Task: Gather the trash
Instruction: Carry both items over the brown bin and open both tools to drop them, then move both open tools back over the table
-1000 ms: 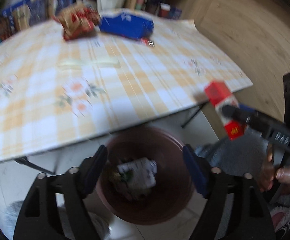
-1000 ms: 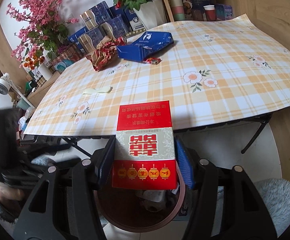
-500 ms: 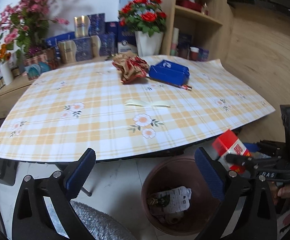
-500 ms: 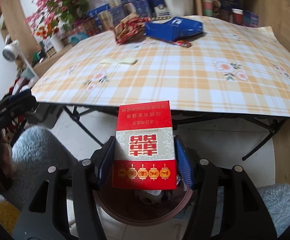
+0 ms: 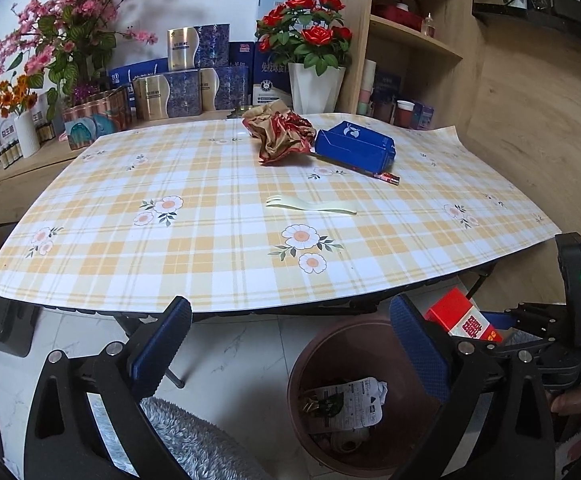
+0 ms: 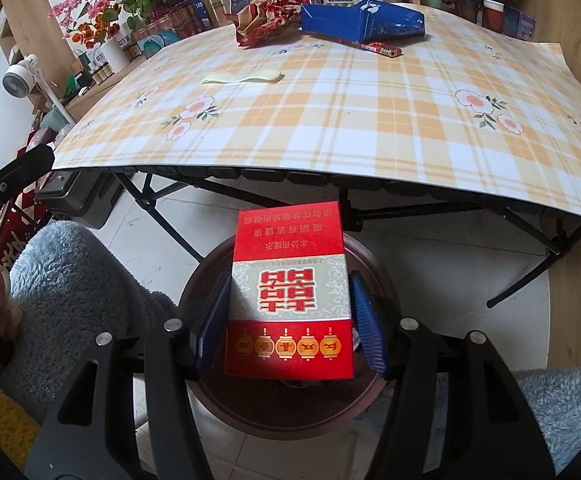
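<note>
One red box (image 6: pixel 289 296) sits clamped inside right tool (image 6: pixel 288 320).

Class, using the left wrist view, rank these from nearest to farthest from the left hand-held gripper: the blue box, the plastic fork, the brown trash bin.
1. Brown trash bin: on the floor, just beyond the left hand-held gripper.
2. Plastic fork: mid-table.
3. Blue box: far side of the table, beside crumpled wrapping.

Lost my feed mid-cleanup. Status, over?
Left gripper open, empty. Right gripper shut on red box, above brown bin. Nothing in the way.
</note>
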Demonstrator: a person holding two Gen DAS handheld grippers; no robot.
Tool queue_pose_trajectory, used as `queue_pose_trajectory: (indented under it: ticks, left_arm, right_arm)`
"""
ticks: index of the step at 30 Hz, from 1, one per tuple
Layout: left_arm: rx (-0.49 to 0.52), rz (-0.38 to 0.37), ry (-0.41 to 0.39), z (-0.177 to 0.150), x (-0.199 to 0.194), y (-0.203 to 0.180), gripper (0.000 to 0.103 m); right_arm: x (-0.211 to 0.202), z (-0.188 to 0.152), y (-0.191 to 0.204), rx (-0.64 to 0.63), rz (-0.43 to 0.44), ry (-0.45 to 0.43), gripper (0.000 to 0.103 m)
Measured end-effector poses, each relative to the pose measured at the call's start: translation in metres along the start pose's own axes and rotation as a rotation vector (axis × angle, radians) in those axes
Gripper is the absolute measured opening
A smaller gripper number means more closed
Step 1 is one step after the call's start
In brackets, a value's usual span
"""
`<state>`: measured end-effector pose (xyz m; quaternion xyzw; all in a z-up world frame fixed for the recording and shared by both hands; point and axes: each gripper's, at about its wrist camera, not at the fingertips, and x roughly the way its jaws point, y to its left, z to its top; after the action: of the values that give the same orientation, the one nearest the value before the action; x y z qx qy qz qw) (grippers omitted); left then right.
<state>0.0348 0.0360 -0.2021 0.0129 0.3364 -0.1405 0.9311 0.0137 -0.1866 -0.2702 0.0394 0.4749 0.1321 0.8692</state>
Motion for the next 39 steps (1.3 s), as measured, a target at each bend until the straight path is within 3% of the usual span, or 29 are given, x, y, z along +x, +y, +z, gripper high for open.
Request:
queue_pose_trajectory:
  ticks: [3, 7, 13, 31, 39]
  left_arm:
    - [-0.015, 0.000, 0.008, 0.000, 0.002, 0.002, 0.097]
    - [-0.037, 0.000, 0.013, -0.001, 0.003, 0.006, 0.097]
    - [-0.035, 0.009, 0.015, -0.001, 0.002, 0.006, 0.097]
    - [-0.056, 0.017, 0.018, -0.001, 0.003, 0.011, 0.097]
    - [-0.043, 0.004, 0.016, 0.010, 0.005, 0.010, 0.097]
  right_arm:
    - [0.000, 0.000, 0.001, -0.009, -0.005, 0.003, 0.060]
    - [-0.003, -0.001, 0.003, -0.020, -0.019, -0.014, 0.079]
    - [-0.007, 0.001, 0.000, -0.003, -0.035, -0.030, 0.091]
    - [-0.011, 0.005, -0.008, 0.028, -0.045, -0.055, 0.094]
    - [-0.031, 0.030, -0.026, 0.048, -0.061, -0.098, 0.094]
